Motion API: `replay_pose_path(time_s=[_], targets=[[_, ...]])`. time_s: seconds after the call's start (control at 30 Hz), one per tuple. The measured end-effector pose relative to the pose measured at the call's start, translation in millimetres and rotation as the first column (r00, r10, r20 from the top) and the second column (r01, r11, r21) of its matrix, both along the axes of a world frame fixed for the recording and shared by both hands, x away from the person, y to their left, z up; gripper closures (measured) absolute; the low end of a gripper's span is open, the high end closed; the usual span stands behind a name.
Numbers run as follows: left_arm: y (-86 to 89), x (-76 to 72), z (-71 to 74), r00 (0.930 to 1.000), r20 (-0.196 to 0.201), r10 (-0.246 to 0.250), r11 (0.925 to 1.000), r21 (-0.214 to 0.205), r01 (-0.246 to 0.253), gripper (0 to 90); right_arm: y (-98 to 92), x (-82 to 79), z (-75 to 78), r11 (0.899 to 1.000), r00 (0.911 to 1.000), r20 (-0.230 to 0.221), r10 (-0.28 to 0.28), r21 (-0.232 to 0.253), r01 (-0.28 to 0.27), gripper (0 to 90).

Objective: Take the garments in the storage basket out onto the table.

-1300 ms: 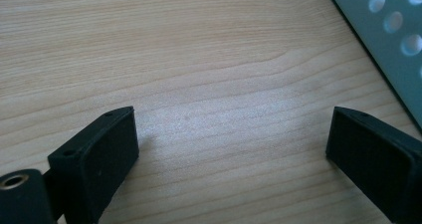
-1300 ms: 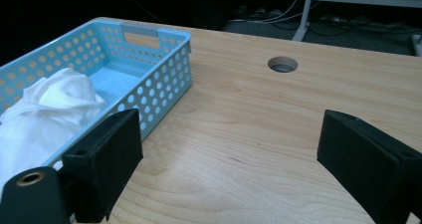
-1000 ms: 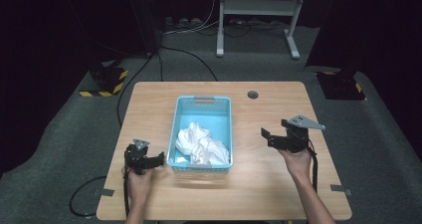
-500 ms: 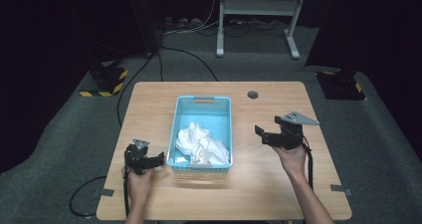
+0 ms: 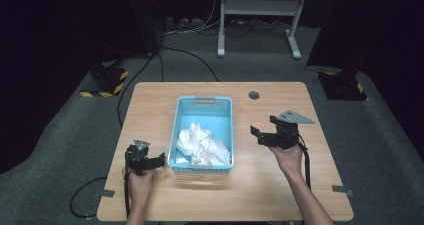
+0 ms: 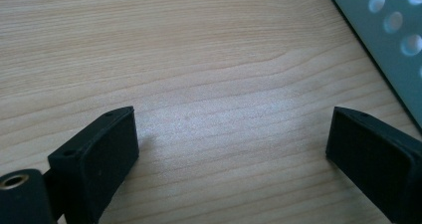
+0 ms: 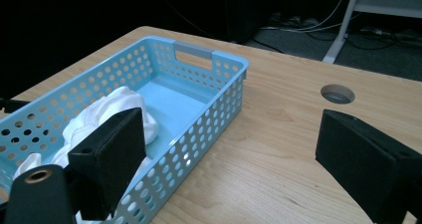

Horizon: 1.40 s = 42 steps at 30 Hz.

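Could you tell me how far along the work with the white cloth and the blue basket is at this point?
Done: the white cloth lies crumpled inside the blue basket, at its near end. In hand: nothing; the left gripper sits low by the basket's near left corner and the right gripper hovers to its right, both with jaws wide apart. Left: whatever handling of the cloth follows has not begun, since neither gripper touches it.

We count one pale wooden table (image 5: 280, 185), one light blue perforated plastic basket (image 5: 226, 110) at its twelve o'clock side, one crumpled white cloth (image 5: 202, 145), and two black handheld grippers.
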<state>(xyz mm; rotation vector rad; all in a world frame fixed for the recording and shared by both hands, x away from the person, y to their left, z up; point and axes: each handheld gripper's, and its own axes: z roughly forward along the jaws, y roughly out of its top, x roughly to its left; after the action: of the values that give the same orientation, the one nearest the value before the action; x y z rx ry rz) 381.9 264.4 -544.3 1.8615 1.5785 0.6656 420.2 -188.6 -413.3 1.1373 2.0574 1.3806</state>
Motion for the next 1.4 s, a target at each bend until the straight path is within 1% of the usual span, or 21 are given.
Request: replay_pose_path(time_s=[0.4, 0.67, 0.83, 1.0, 1.17, 1.4], targets=[[0.0, 0.0, 0.0, 1.0, 0.0, 0.0, 1.0, 0.0, 0.0, 6.4, 10.6, 0.2, -0.7, 1.0, 0.9996, -0.007, 0.028, 0.012, -0.028, 12.5], [0.0, 0.0, 0.0, 1.0, 0.0, 0.0, 1.0, 0.0, 0.0, 6.4, 18.0, 0.5, -1.6, 0.999, 0.9987, -0.013, 0.05, 0.011, -0.05, 12.4], [0.0, 0.0, 0.0, 1.0, 0.0, 0.0, 1.0, 0.0, 0.0, 6.4, 23.4, 0.7, -1.6, 0.998, 0.9981, -0.014, 0.061, 0.004, -0.061, 12.0], [0.1, 0.0, 0.0, 1.0, 0.001, 0.0, 1.0, 0.0, 0.0, 6.4, 30.7, 0.9, -0.2, 0.997, 0.9974, 0.0, 0.072, -0.007, -0.072, 12.0], [0.1, 0.0, 0.0, 1.0, 0.0, 0.0, 1.0, -0.001, 0.0, 6.4, 37.5, 1.0, -0.7, 0.996, 0.9964, 0.0, 0.084, -0.009, -0.084, 12.0], [0.0, 0.0, 0.0, 1.0, 0.0, 0.0, 1.0, -0.001, 0.0, 6.4, 50.0, -0.4, -1.3, 0.994, 0.9942, -0.001, 0.107, -0.029, -0.107, 11.6]])
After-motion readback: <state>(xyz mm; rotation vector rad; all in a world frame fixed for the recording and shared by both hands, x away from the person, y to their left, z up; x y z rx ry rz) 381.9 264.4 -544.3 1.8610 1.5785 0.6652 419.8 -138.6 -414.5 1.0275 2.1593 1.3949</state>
